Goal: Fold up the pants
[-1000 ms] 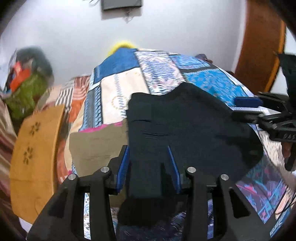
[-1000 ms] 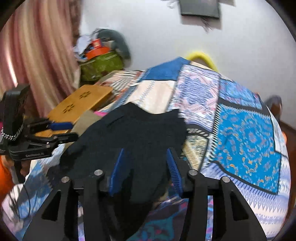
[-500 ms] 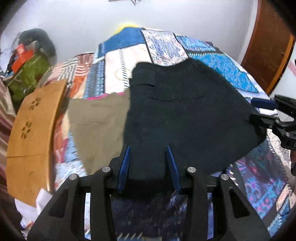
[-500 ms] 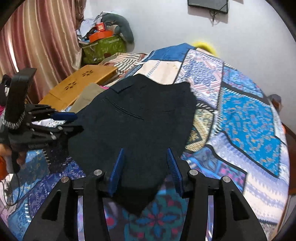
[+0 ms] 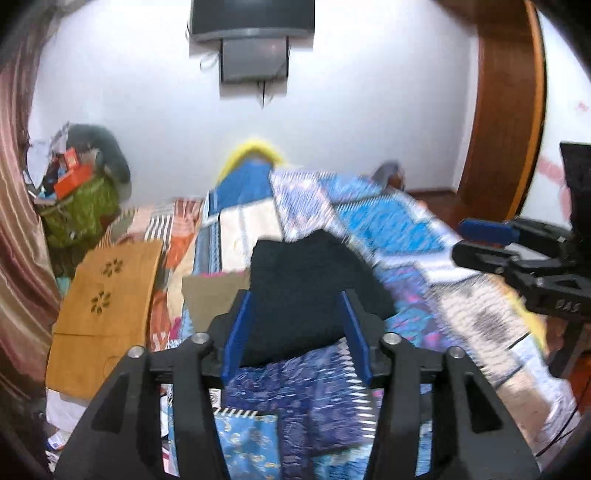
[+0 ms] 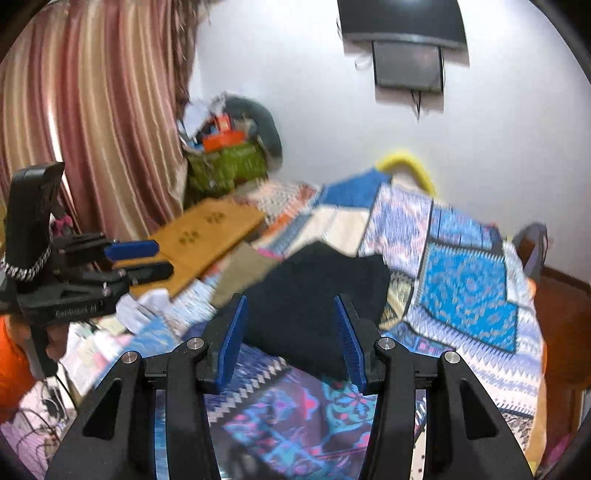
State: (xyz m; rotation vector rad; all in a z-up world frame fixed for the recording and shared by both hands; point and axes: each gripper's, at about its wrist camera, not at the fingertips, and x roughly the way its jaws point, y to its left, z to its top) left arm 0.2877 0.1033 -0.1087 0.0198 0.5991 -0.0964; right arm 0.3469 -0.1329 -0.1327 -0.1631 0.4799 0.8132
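Note:
The folded black pants (image 5: pixel 310 291) lie in a compact stack on the patchwork bedspread (image 5: pixel 388 221); they also show in the right wrist view (image 6: pixel 314 295). My left gripper (image 5: pixel 295 332) is open and empty, held above the bed just short of the pants. My right gripper (image 6: pixel 291 339) is open and empty, also back from the pants. Each gripper shows in the other's view: the right one at the right edge (image 5: pixel 491 243), the left one at the left edge (image 6: pixel 136 258).
A khaki garment (image 5: pixel 214 295) lies beside the pants on the left. A wooden lap table (image 5: pixel 107 299) sits at the bed's left edge. A green bag with clutter (image 5: pixel 77 206) stands by the curtain (image 6: pixel 92 110). A wall-mounted TV (image 5: pixel 255 33) hangs above.
Both grippers have pulled back and tilted up from the pants, so the pants look smaller and farther away. The view now takes in the wall and TV. Both stay open.

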